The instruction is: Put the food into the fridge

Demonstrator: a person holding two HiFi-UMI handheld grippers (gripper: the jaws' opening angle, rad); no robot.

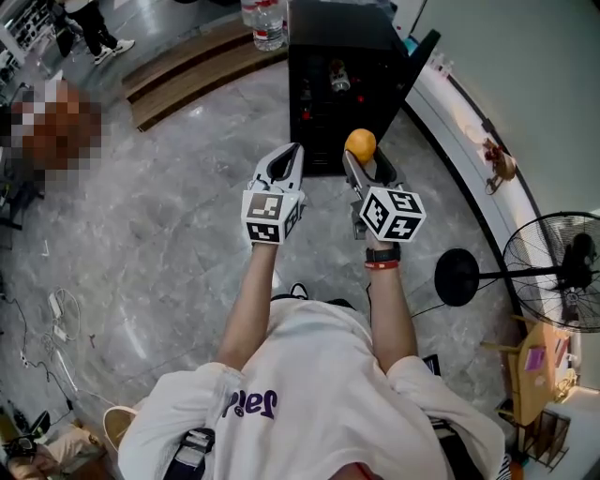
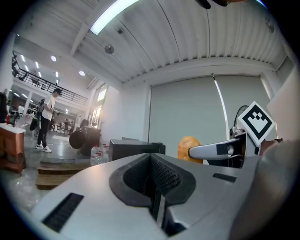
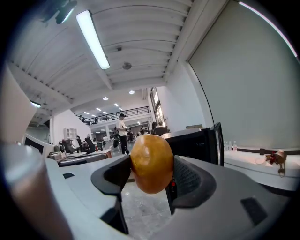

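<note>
The orange fruit is gripped between the two pads of the right gripper, squeezed at its middle with its upper half standing clear of the jaws; in the head view it is seen just above the centre of the frame, held in the air in front of the black fridge and not yet inside it. The left gripper is carried just to the left of the right one; its jaws are pressed together on nothing. The carry-to-fridge step is judged to be in hand; the fridge door is already swung open toward the upper right, and dark shelves with a few small items are shown inside, so no opening work appears to be needed. For the next move, the fruit would have to be brought forward through the opening, lowered onto a free bit of shelf, and only then let go; because it is round, rolling on release should be expected. Water bottles are seen at the top edge beside the fridge; their labels cannot be read. Purple lettering on the person's white shirt is seen upside down and partly folded, so it is not read; the gripper cubes carry only square black-and-white markers.
</note>
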